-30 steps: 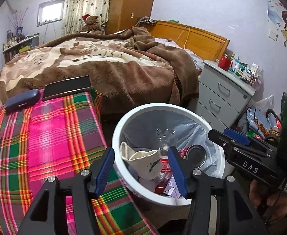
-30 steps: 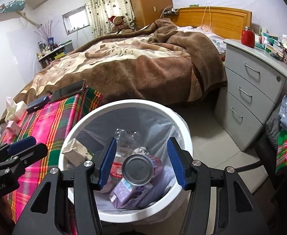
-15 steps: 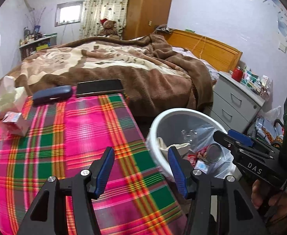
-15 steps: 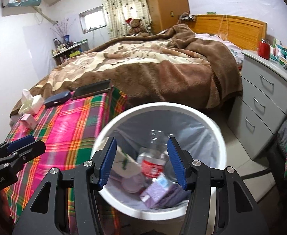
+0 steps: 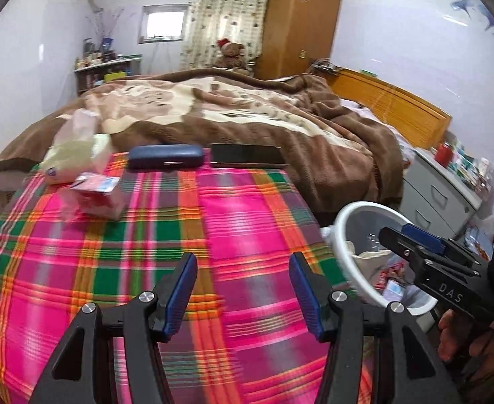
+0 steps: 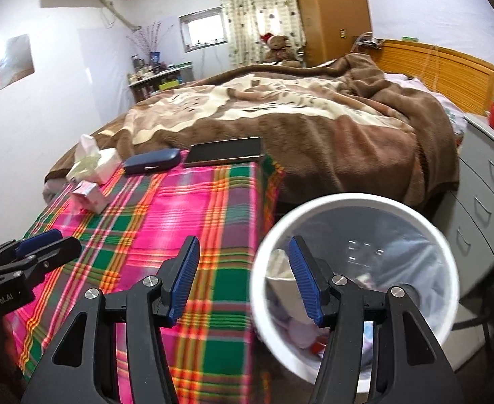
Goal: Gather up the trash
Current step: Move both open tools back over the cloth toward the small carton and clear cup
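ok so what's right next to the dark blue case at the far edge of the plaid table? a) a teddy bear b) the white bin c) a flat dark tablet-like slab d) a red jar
c: the flat dark slab lies beside the dark blue case along the plaid table's far edge; the white bin stands off the table's side.

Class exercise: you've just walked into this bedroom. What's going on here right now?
A person holds a tool in each hand while collecting trash. The left tool and right tool are both open and empty, over the plaid-covered table. The white bin beside the table already holds rubbish. A pink carton and a tissue pack lie on the table's far side, untouched.
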Motion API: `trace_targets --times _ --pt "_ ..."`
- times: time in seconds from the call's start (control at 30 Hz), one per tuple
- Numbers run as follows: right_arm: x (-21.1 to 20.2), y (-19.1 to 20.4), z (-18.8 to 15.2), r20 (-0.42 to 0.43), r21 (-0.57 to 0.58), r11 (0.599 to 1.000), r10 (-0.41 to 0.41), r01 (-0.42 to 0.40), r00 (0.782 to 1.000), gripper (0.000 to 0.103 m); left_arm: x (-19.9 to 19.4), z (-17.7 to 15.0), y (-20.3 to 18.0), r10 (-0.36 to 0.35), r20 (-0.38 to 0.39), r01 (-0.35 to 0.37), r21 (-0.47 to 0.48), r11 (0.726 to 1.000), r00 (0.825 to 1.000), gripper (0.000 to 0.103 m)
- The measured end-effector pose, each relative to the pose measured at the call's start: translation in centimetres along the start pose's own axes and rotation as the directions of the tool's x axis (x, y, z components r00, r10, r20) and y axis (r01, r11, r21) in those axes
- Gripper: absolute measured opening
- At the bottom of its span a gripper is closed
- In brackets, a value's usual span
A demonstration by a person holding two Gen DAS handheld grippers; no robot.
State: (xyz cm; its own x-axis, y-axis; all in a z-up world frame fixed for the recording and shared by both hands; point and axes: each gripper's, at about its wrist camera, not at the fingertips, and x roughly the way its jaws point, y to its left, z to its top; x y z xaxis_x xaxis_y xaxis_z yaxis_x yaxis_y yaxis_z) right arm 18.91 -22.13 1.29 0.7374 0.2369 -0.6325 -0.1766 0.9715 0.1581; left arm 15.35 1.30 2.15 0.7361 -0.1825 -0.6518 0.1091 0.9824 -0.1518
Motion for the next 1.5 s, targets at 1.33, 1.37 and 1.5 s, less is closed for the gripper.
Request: trace_targets --times 1.33,1.37,1.5 --pt "12.1 19.7 3.5 -0.129 -0.351 0.885 0.277 -0.306 0.952 0.059 2.9 1.7 23.2 0.244 -0.051 -0.25 -0.205 0.947 0.968 0.056" --pt "12.4 20.1 3.5 -0.128 -0.361 0.881 0.277 -0.304 0.952 0.059 3.0 1.8 23.5 0.245 -0.05 -0.25 -0.205 0.946 0.968 0.056" --pt "13.8 21.4 3.9 -0.155 -0.381 0.864 0.291 -0.329 0.944 0.06 3.5 2.1 24.7 0.244 -0.059 -0.251 -0.212 0.945 0.968 0.056"
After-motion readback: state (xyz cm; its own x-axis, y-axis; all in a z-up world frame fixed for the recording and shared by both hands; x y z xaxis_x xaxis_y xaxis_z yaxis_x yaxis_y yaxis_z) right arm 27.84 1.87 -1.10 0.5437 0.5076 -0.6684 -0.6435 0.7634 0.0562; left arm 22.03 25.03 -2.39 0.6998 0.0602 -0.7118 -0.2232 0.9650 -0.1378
